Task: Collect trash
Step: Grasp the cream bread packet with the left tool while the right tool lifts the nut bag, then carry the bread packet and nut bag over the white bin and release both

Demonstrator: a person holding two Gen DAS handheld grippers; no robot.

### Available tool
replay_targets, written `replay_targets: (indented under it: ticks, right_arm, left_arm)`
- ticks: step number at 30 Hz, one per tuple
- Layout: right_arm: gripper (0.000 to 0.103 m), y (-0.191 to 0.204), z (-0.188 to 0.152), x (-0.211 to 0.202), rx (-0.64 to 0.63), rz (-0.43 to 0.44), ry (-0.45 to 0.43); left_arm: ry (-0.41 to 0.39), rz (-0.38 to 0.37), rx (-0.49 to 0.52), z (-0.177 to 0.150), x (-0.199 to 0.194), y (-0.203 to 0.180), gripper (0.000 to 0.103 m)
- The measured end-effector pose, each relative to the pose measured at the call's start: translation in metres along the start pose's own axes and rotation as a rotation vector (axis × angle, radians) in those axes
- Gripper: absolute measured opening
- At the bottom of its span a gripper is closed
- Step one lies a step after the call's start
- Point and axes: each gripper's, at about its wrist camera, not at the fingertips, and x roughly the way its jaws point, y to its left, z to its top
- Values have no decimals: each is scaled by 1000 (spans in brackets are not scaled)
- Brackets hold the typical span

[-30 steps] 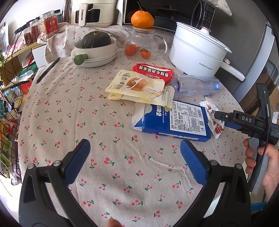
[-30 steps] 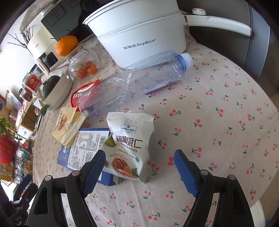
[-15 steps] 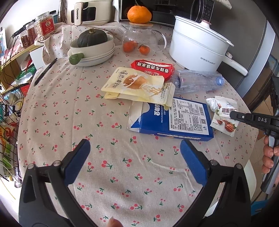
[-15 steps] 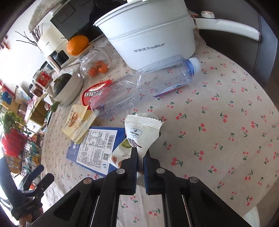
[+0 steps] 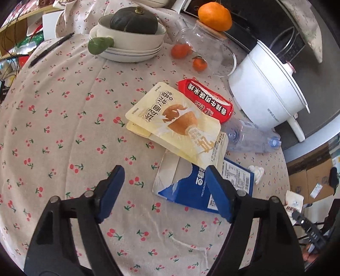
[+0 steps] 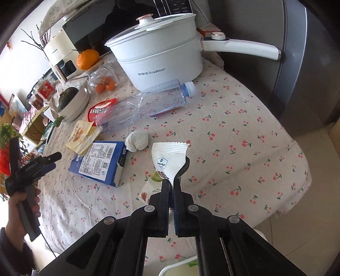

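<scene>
My right gripper [image 6: 171, 186] is shut on a white nut snack packet [image 6: 167, 158] and holds it lifted above the table edge; the packet also shows at the right of the left wrist view [image 5: 294, 202]. My left gripper [image 5: 164, 191] is open and empty above the tablecloth, its right finger over the blue carton [image 5: 191, 192]. On the table lie the blue carton [image 6: 99, 163], a yellow pouch [image 5: 176, 121], a red wrapper [image 5: 205, 104], a clear plastic bottle [image 6: 146, 106] and a crumpled white tissue [image 6: 136, 141].
A white electric pot [image 6: 159, 55] stands at the back. A glass jar with small oranges [image 5: 204, 51], an orange [image 5: 214, 12] on its lid, and stacked bowls with a dark squash [image 5: 131, 40] stand behind. A white container rim [image 6: 180, 268] shows below my right gripper.
My right gripper closed on the snack packet and lifted it off the table, uncovering the tissue. My left gripper moved forward and lower toward the blue carton.
</scene>
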Motion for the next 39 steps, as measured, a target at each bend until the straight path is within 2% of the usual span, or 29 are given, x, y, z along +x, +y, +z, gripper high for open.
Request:
replay_targets:
  ticks: [9,11,12,13,15,20,27,33,39]
  right_arm:
    - [4,-16,-8,4,-22,-32,31]
    - [4,-16,-9,5,-30,-34,36]
    - [4,-16,-9,6,-33,-36,38]
    - [4,-16,-9,7,-37,-39,41]
    - [4,-17,-10,8,-36,-46,44]
    - [4,-19,-12,2,-13,-48,34]
    - [4,-14,-12,-32,52,0,-34]
    - [4,-5,-27,-70,50,19,-89]
    - [4,-8,-53,-103,33,-39,-138]
  left_arm:
    - [0,-205,-254,14,39,18,45]
    - [-6,-217,-293,13,43,21,33]
    - [-12,-215,-304,13,44,23,21]
    - [-19,-210,-308,14,44,23,14]
    - [-43,-199,-302,14,38,23,7]
    - [-110,-129,-217,17,9,10,2]
    - [-208,-126,-53,7,-56,-14,1]
    - [-284,-133,79,-32,-112,-35,1]
    - [-278,-184,212,-81,-140,-60,1]
